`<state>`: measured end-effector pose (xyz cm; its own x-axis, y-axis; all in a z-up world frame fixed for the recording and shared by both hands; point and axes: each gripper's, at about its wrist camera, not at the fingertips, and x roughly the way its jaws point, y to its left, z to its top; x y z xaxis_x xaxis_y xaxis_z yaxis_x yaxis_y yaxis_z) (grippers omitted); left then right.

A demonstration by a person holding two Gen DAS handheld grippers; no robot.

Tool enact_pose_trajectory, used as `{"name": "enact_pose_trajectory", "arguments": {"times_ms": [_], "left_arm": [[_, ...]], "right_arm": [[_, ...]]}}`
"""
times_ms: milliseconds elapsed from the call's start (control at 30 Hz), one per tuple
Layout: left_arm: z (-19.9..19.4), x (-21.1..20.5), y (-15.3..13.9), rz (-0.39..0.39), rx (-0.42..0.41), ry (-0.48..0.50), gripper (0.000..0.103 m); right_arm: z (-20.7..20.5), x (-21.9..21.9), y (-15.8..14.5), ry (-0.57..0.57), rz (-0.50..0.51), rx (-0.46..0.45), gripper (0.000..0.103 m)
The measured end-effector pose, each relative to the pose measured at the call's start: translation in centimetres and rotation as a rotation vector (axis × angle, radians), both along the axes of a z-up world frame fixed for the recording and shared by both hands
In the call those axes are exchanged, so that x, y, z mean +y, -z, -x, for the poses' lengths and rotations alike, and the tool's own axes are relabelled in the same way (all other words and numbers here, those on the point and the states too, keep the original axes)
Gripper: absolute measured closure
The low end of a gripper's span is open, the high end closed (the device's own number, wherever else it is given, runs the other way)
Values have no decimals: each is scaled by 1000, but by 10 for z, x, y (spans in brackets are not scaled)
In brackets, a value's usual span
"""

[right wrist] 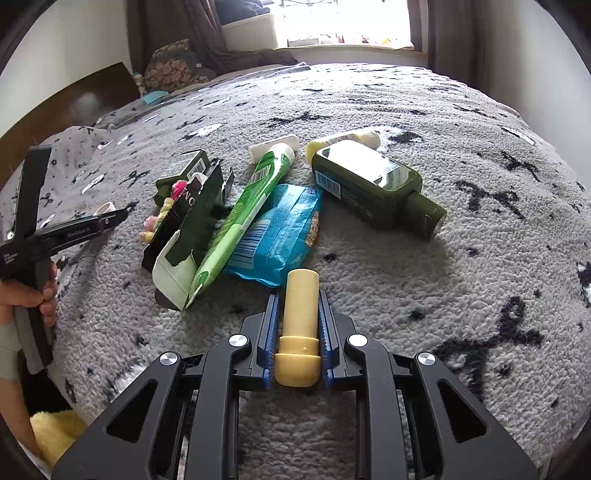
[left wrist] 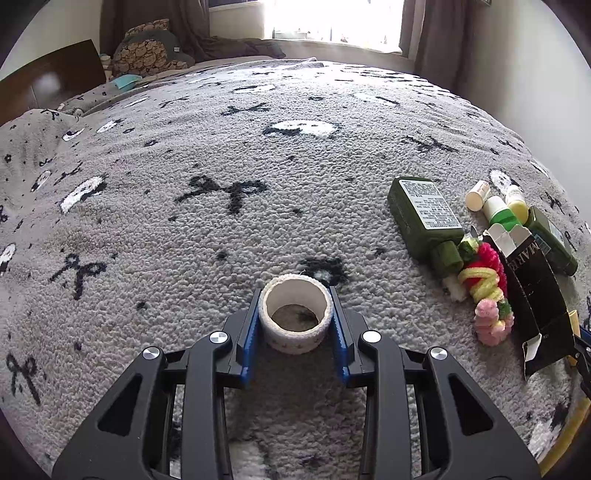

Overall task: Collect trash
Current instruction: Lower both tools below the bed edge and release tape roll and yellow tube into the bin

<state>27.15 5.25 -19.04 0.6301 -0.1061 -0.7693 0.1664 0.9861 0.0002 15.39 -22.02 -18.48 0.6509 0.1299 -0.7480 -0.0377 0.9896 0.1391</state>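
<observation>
My left gripper (left wrist: 295,295) is shut on a white tape roll (left wrist: 294,314), held between its blue pads just above the grey blanket (left wrist: 221,166). My right gripper (right wrist: 297,295) is shut on a pale yellow tube (right wrist: 298,325), cap end toward the camera. Ahead of the right gripper lies a pile: a blue wrapper (right wrist: 275,232), a green tube (right wrist: 245,210), an opened dark carton (right wrist: 184,229) and a dark green bottle (right wrist: 373,188). The left gripper also shows at the left of the right wrist view (right wrist: 110,218).
In the left wrist view a green bottle (left wrist: 424,218), a pom-pom string (left wrist: 484,291), the black carton (left wrist: 532,295) and small tubes (left wrist: 498,210) lie at the right. Pillows (left wrist: 147,51) and a wooden headboard (left wrist: 48,77) stand at the far left. A window (left wrist: 332,18) is behind.
</observation>
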Motion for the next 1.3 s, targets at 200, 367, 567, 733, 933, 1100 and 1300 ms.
{"name": "enact_pose_trajectory", "arguments": {"times_ms": [200, 367, 567, 733, 933, 1100, 1300], "left_arm": [[36, -12, -7, 6, 2, 18, 72], [75, -31, -17, 41, -9, 55, 72], [124, -59, -41, 51, -60, 99, 72], [165, -79, -59, 38, -94, 124, 72], [214, -97, -61, 43, -99, 168, 72], [249, -106, -43, 54, -62, 198, 72], [275, -110, -2, 45, 32, 231, 72]], "right_arm": [[20, -2, -5, -15, 47, -10, 83], [42, -7, -12, -26, 60, -21, 83], [74, -14, -27, -38, 73, -60, 83], [105, -16, -46, -57, 81, -114, 83], [137, -16, -52, -106, 89, -127, 83], [156, -17, -37, -139, 60, -79, 83], [173, -20, -3, -134, 25, 6, 83]]}}
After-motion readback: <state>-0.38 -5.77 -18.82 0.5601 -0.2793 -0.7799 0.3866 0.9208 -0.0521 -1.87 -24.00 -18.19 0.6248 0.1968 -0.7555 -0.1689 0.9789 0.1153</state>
